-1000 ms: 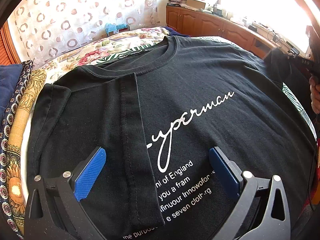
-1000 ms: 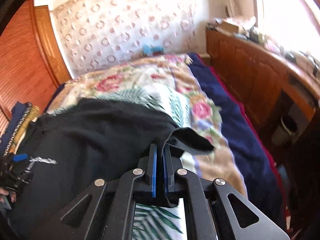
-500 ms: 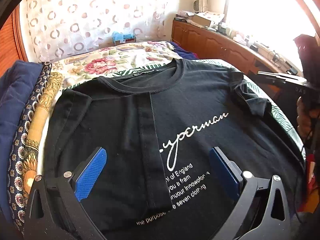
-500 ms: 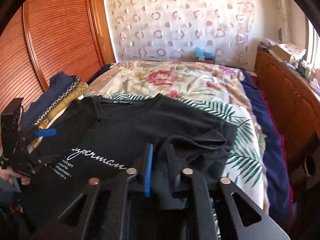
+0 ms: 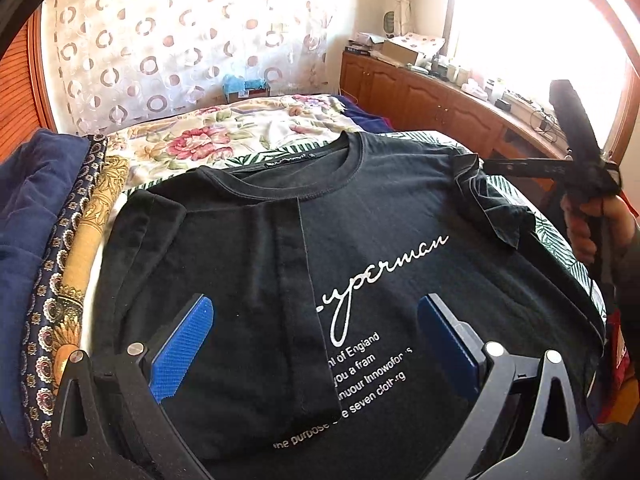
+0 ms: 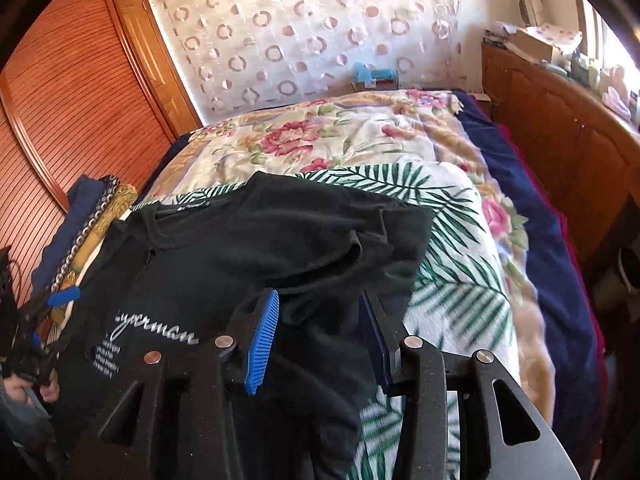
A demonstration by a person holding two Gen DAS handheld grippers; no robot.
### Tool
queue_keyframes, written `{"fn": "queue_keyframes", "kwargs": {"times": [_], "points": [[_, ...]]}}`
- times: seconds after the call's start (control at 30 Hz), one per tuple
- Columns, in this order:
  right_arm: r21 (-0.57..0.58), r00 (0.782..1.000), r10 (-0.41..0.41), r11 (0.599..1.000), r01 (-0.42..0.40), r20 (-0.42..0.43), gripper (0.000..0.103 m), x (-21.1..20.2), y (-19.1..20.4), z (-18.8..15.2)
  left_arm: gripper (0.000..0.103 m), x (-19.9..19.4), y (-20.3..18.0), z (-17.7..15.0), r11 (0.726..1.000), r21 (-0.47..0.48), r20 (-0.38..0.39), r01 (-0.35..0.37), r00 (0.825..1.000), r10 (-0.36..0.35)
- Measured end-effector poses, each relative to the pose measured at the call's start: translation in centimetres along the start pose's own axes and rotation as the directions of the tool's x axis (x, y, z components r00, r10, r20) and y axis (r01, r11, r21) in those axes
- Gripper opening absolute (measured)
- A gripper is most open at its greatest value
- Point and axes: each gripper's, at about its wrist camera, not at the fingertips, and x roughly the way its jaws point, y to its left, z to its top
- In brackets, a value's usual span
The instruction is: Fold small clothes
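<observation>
A black T-shirt (image 5: 400, 208) with white lettering lies flat on the bed, its left side folded in over the front. My left gripper (image 5: 314, 304) hangs open just above the shirt's lower part, with nothing between its fingers. In the right wrist view the right sleeve (image 6: 360, 248) lies crumpled on the shirt (image 6: 240, 248). My right gripper (image 6: 320, 296) is over that sleeve with its jaws opening. Black cloth lies under and between the blue pads, which do not press on it. A hand (image 5: 592, 224) holds the right gripper at the shirt's right edge.
The bed carries a floral blanket (image 5: 240, 136) and a palm-leaf sheet (image 6: 452, 280). Folded textiles (image 5: 40, 208) are stacked left of the shirt. A wooden cabinet (image 5: 420, 92) runs along the right, and a slatted wardrobe door (image 6: 60, 100) stands at the left.
My right gripper, shut on the sleeve a second ago, carried it in over the shirt and opened. The left gripper pulled up and back a little and stayed open.
</observation>
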Motion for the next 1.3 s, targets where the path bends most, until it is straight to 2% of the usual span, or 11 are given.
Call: {"fn": "queue_keyframes", "kwargs": {"times": [0.1, 0.17, 0.2, 0.3, 0.53, 0.7, 0.77, 0.83, 0.9, 1.2, 1.3], "points": [[-0.007, 0.999, -0.040, 0.999, 0.040, -0.017, 0.043, 1.8, 0.4, 1.1, 0.103, -0.1, 0.3, -0.1, 1.000, -0.002, -0.001, -0.016, 1.000, 0.016], [-0.020, 0.997, -0.071, 0.997, 0.071, -0.012, 0.028, 2.6, 0.8, 1.7, 0.103, -0.1, 0.7, -0.3, 1.000, -0.008, -0.003, -0.024, 1.000, 0.024], [-0.025, 0.996, -0.092, 0.995, 0.092, -0.014, 0.011, 3.0, 1.0, 1.9, 0.103, -0.1, 0.8, -0.3, 1.000, -0.013, -0.005, -0.027, 1.000, 0.027], [-0.060, 0.999, -0.049, 0.997, 0.049, 0.000, 0.002, 3.3, 2.3, 2.6, 0.103, -0.2, 1.3, -0.6, 0.999, -0.023, -0.010, -0.035, 0.999, 0.034], [-0.189, 0.995, 0.085, 0.979, -0.074, 0.046, 0.001, 2.4, 7.8, 4.8, 0.103, -0.2, 2.0, -0.6, 0.998, -0.042, -0.005, -0.041, 0.999, 0.040], [-0.201, 0.984, 0.165, 0.968, -0.149, 0.061, 0.001, 2.5, 10.0, 6.1, 0.103, -0.4, 1.8, -0.5, 0.999, -0.035, -0.003, -0.042, 0.999, 0.041], [-0.227, 0.988, 0.127, 0.968, -0.105, 0.085, 0.003, 2.2, 10.2, 6.2, 0.103, -0.5, 1.8, -0.6, 0.998, -0.033, -0.001, -0.045, 0.999, 0.045], [-0.225, 0.992, 0.085, 0.972, -0.062, 0.093, 0.019, 2.0, 9.8, 6.1, 0.103, -0.7, 1.8, -0.7, 0.998, -0.033, 0.001, -0.044, 0.999, 0.044], [-0.207, 0.993, 0.072, 0.977, -0.051, 0.091, 0.026, 1.3, 9.0, 5.3, 0.103, -0.9, 1.9, -0.7, 0.998, -0.034, 0.003, -0.045, 0.999, 0.046], [-0.250, 0.996, 0.038, 0.967, -0.057, -0.078, 0.026, -0.3, 9.8, -2.8, 0.103, -1.1, 2.0, -0.7, 0.998, -0.042, 0.014, -0.050, 0.999, 0.051], [-0.240, 0.995, 0.041, 0.969, -0.062, -0.092, 0.026, -0.8, 10.6, -4.7, 0.103, -1.2, 1.9, -0.8, 0.998, -0.042, 0.016, -0.044, 0.999, 0.045]]}}
